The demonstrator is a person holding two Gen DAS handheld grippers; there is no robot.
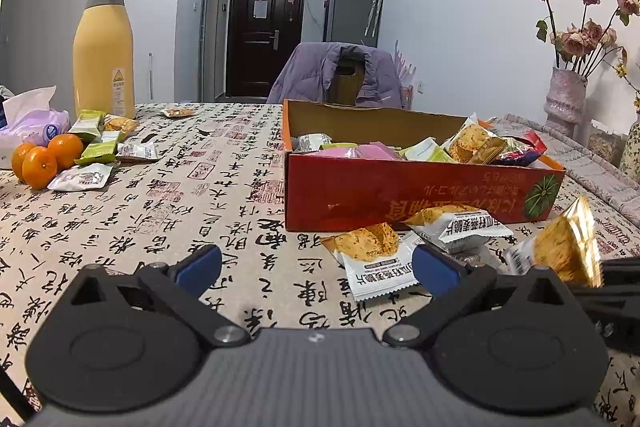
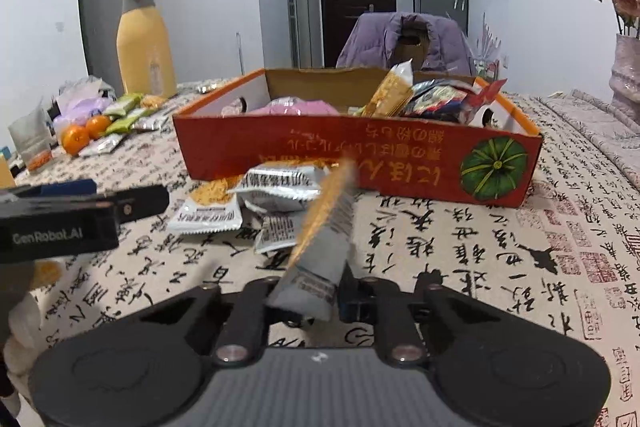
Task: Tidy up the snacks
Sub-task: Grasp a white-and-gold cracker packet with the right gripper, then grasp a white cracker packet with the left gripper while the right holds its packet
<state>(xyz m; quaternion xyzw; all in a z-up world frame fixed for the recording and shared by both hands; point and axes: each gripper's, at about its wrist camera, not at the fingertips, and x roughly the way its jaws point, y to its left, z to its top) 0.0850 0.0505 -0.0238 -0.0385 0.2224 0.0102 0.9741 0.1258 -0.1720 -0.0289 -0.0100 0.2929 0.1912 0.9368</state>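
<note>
A red cardboard box (image 1: 400, 195) stands on the table with several snack packets inside. Loose white-and-orange packets (image 1: 376, 263) lie in front of its near wall. My left gripper (image 1: 318, 269) hovers low over the cloth, open, with its right blue pad beside one of those packets and nothing between the pads. My right gripper (image 2: 308, 291) is shut on a white-and-orange snack packet (image 2: 324, 235), which stands on edge above the table in front of the box (image 2: 320, 151). That held packet (image 1: 568, 251) shows at the right of the left wrist view. A small pile of packets (image 2: 248, 195) lies beyond it.
Far left are a tall yellow bottle (image 1: 104, 47), oranges (image 1: 40, 159), green and white packets (image 1: 96, 143) and a tissue pack (image 1: 32, 127). A chair with a purple jacket (image 1: 340, 75) stands behind the box. A vase of dried roses (image 1: 564, 95) is at the right.
</note>
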